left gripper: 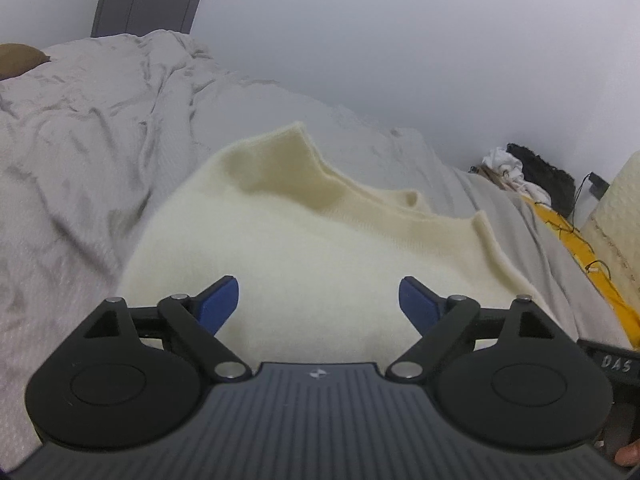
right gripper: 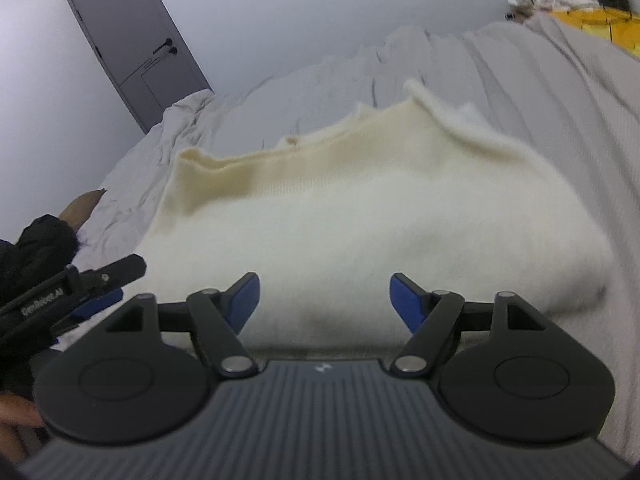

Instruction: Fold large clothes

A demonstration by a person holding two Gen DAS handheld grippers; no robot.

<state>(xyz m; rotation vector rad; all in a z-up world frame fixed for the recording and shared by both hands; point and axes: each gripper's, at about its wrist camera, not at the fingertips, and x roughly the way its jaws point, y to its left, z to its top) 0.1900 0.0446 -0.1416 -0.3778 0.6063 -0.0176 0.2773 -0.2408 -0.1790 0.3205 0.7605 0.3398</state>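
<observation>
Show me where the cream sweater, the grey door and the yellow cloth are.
cream sweater (left gripper: pixel 304 248): left wrist view, middle of its folded top layer.
grey door (right gripper: pixel 132 40): right wrist view, centre of the panel.
yellow cloth (left gripper: pixel 588 256): left wrist view, mid-strip beside the bed.

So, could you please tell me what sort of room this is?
Most likely a bedroom: a sweater lies on a bed with rumpled grey bedding, and a grey door stands in the wall behind.
</observation>
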